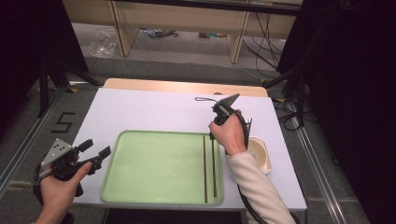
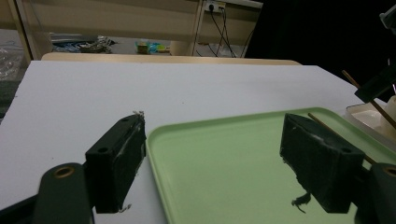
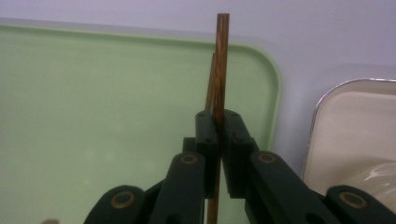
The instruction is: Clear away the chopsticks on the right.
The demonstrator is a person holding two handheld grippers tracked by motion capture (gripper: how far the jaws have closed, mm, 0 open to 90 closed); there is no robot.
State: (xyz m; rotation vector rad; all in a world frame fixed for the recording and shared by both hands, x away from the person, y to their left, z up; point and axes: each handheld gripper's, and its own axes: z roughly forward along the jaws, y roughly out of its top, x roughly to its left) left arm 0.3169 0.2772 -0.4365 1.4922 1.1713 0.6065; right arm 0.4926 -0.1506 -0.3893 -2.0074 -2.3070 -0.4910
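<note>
Though clamped in the right tool [image 3: 218, 133], the chopstick [image 3: 221, 60] looks thin, stiff, light, slippery; grip mid-shaft.

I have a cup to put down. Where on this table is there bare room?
Bare: the tray left of the chopsticks, and the table beyond it. Crowded: the right side, with the right gripper and white dish.
</note>
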